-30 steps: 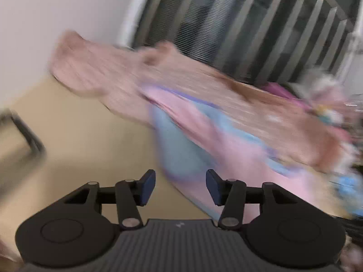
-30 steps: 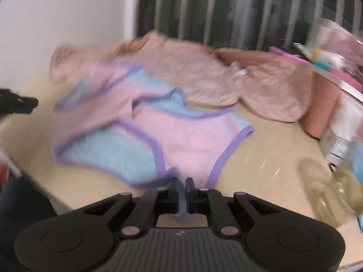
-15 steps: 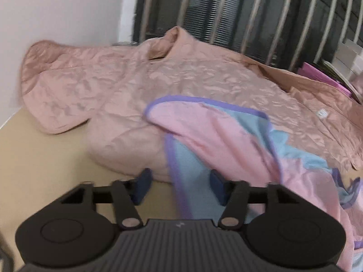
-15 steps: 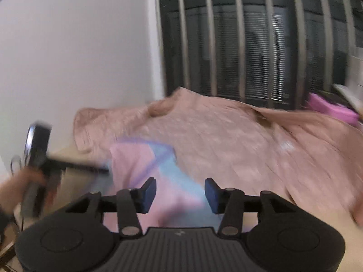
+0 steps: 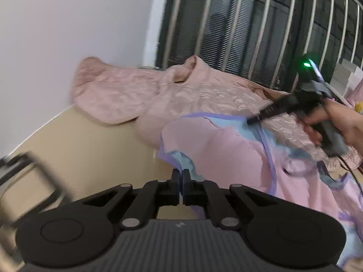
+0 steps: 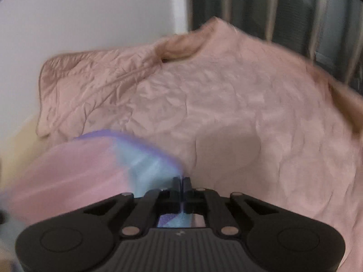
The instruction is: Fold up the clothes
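A pink and light-blue garment with purple trim lies on the beige table, partly over a crumpled salmon-pink quilted garment. My left gripper is shut on the pink-and-blue garment's near blue edge. My right gripper is shut on the garment's far purple-trimmed corner, over the quilted garment. In the left wrist view the right gripper shows at the right, held by a hand.
The beige table meets a white wall at the left. A barred dark window stands behind. A blurred dark chair frame is at the table's left edge.
Both grippers were open half a second ago and have closed on the pink-and-blue garment. The right gripper has moved onto its far corner, the left onto its near edge.
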### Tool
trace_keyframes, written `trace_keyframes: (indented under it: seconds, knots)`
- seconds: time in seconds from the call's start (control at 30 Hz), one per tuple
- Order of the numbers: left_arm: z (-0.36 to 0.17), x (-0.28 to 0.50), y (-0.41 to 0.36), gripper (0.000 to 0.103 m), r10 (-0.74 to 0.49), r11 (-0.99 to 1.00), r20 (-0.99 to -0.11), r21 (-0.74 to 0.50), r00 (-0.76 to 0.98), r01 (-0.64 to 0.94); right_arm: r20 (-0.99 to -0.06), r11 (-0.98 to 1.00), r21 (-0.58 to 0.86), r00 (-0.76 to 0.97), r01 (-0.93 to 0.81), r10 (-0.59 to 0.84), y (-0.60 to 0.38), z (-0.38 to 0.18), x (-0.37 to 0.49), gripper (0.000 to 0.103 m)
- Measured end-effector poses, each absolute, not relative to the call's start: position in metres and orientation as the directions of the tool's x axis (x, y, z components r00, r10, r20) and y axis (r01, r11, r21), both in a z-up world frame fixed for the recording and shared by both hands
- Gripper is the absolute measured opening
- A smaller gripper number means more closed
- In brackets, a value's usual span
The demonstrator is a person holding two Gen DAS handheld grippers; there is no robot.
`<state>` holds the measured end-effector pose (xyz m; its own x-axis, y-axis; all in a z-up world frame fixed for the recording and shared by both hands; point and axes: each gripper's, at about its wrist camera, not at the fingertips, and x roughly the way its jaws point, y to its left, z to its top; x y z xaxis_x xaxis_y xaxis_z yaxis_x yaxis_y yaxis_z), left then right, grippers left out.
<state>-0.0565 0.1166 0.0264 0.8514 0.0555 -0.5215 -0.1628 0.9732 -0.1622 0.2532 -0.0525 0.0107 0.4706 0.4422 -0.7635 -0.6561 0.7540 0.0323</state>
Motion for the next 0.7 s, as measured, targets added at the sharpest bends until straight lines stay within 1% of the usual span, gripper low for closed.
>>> trace_keyframes:
  seconds: [0.07, 0.13, 0.17, 0.2, 0.27, 0.3, 0.33, 0.37, 0.4, 0.43, 0.47, 0.53, 0.57, 0.6, 0.63, 0.67, 0.7]
  knots:
    - [0.031, -0.081, 0.118, 0.001, 0.078, 0.966, -0.510, -0.172, 0.856, -0.191, -0.733, 0.718, 0.003, 0.487, -0.696, 0.475, -0.037, 0.017, 0.255, 0.001]
    - [0.029, -0.085, 0.116, 0.002, 0.126, 0.963, -0.513, -0.142, 0.849, -0.229, -0.709, 0.663, 0.003, 0.466, -0.749, 0.530, -0.019, 0.020, 0.258, 0.001]
    - [0.027, -0.087, 0.116, 0.004, 0.150, 0.960, -0.514, -0.126, 0.845, -0.248, -0.698, 0.631, 0.004, 0.449, -0.776, 0.557, -0.008, 0.020, 0.259, 0.002]
    - [0.026, -0.089, 0.115, 0.006, 0.174, 0.957, -0.514, -0.111, 0.840, -0.267, -0.697, 0.620, -0.010, 0.450, -0.785, 0.558, 0.001, 0.018, 0.260, 0.006]
    - [0.024, -0.089, 0.118, 0.017, 0.241, 0.946, -0.517, -0.063, 0.821, -0.317, -0.730, 0.645, -0.093, 0.492, -0.759, 0.475, 0.018, 0.015, 0.259, 0.011]
    - [0.028, -0.093, 0.120, 0.020, 0.233, 0.948, -0.501, -0.076, 0.834, -0.310, -0.732, 0.654, -0.139, 0.522, -0.744, 0.438, 0.018, 0.019, 0.254, 0.015]
    - [0.033, -0.099, 0.120, 0.029, 0.221, 0.951, -0.480, -0.087, 0.849, -0.297, -0.716, 0.651, -0.168, 0.545, -0.741, 0.436, 0.010, 0.028, 0.245, 0.018]
    - [0.038, -0.102, 0.115, 0.040, 0.193, 0.962, -0.462, -0.084, 0.866, -0.259, -0.697, 0.650, -0.171, 0.557, -0.741, 0.451, -0.004, 0.038, 0.234, 0.027]
    - [0.043, -0.105, 0.111, 0.043, 0.163, 0.972, -0.445, -0.080, 0.881, -0.220, -0.684, 0.659, -0.152, 0.560, -0.736, 0.468, -0.023, 0.048, 0.221, 0.040]
    - [0.045, -0.105, 0.103, 0.044, 0.099, 0.985, -0.440, -0.080, 0.893, -0.149, -0.687, 0.672, -0.108, 0.543, -0.733, 0.482, -0.048, 0.057, 0.207, 0.043]
    - [0.048, -0.104, 0.095, 0.046, 0.034, 0.994, -0.434, -0.081, 0.900, -0.077, -0.700, 0.683, -0.053, 0.515, -0.729, 0.495, -0.071, 0.060, 0.192, 0.044]
    - [0.045, -0.093, 0.084, 0.047, -0.108, 0.991, -0.461, -0.118, 0.881, 0.060, -0.711, 0.697, 0.046, 0.467, -0.715, 0.526, -0.118, 0.060, 0.155, 0.044]
    - [0.042, -0.087, 0.081, 0.050, -0.140, 0.988, -0.473, -0.125, 0.870, 0.091, -0.708, 0.701, 0.089, 0.450, -0.707, 0.544, -0.142, 0.056, 0.132, 0.044]
    - [0.038, -0.082, 0.079, 0.052, -0.143, 0.989, -0.491, -0.107, 0.859, 0.103, -0.706, 0.701, 0.104, 0.444, -0.706, 0.552, -0.162, 0.050, 0.107, 0.044]
    - [0.035, -0.076, 0.077, 0.055, -0.119, 0.993, -0.514, -0.073, 0.850, 0.095, -0.702, 0.714, 0.110, 0.454, -0.692, 0.548, -0.180, 0.042, 0.079, 0.044]
    - [0.034, -0.075, 0.078, 0.062, -0.116, 0.993, -0.526, -0.054, 0.842, 0.104, -0.698, 0.728, 0.116, 0.466, -0.676, 0.544, -0.198, 0.035, 0.052, 0.044]
    - [0.033, -0.074, 0.080, 0.065, -0.114, 0.993, -0.538, -0.036, 0.835, 0.113, -0.685, 0.728, 0.123, 0.473, -0.674, 0.554, -0.199, 0.032, 0.040, 0.044]
